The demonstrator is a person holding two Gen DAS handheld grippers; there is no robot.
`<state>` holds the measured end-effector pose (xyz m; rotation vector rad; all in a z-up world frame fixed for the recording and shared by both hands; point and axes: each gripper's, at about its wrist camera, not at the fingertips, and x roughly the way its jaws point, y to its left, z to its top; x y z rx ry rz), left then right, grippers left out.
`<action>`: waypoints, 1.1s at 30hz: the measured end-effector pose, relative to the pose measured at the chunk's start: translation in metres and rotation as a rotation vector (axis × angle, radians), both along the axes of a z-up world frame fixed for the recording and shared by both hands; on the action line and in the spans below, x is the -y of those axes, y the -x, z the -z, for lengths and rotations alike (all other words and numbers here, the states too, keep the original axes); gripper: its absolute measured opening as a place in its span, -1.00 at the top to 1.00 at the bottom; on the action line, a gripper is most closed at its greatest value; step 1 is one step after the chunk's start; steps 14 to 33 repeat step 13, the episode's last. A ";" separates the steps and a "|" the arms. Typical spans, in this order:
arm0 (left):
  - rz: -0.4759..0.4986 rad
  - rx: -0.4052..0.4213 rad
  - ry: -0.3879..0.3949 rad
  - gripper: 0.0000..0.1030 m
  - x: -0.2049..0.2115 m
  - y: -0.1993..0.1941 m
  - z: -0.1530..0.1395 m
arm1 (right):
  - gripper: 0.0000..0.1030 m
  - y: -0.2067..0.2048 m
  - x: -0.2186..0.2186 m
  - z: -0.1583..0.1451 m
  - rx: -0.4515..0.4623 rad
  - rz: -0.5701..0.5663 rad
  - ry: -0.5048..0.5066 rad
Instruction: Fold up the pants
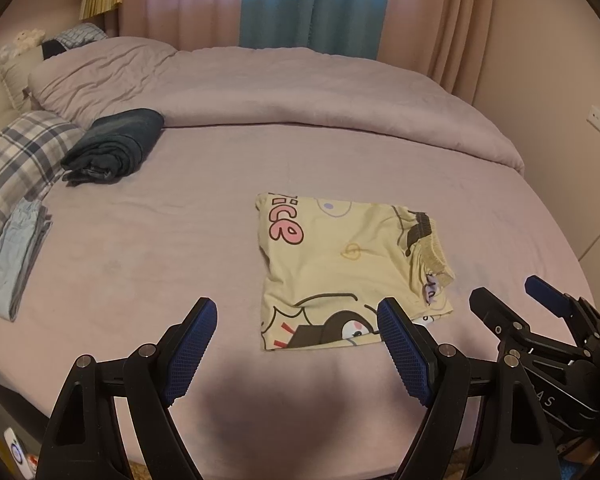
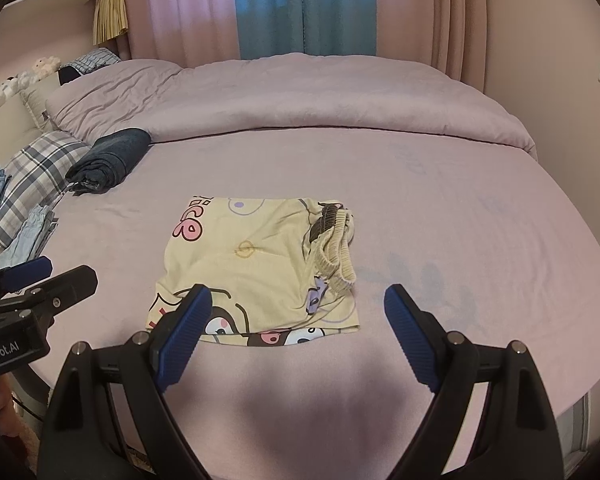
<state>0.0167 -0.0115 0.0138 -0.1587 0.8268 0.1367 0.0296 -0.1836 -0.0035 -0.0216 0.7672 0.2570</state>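
The yellow cartoon-print pants (image 1: 340, 264) lie folded into a rough square on the lilac bed sheet (image 1: 160, 240), waistband bunched at their right edge; they also show in the right wrist view (image 2: 252, 264). My left gripper (image 1: 296, 312) is open and empty, above the sheet just short of the pants' near edge. My right gripper (image 2: 298, 300) is open and empty, its jaws wide over the near edge of the pants. The right gripper also shows at the right of the left wrist view (image 1: 504, 292), and the left gripper at the left of the right wrist view (image 2: 66, 270).
A rolled dark garment (image 1: 116, 144) lies at the back left beside a plaid pillow (image 1: 16, 160). Folded light blue jeans (image 1: 12, 256) sit at the left edge. A bunched lilac duvet (image 1: 300, 92) runs across the back. Curtains (image 1: 300, 0) hang behind.
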 end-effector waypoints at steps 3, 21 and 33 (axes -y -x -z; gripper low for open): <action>0.000 0.000 0.001 -0.60 0.001 0.000 0.000 | -0.73 0.000 0.000 0.000 0.000 0.002 0.003; -0.002 -0.003 0.006 -0.60 0.005 0.001 0.001 | -0.73 -0.001 0.002 0.001 -0.004 0.014 0.006; -0.002 -0.003 0.006 -0.60 0.005 0.001 0.001 | -0.73 -0.001 0.002 0.001 -0.004 0.014 0.006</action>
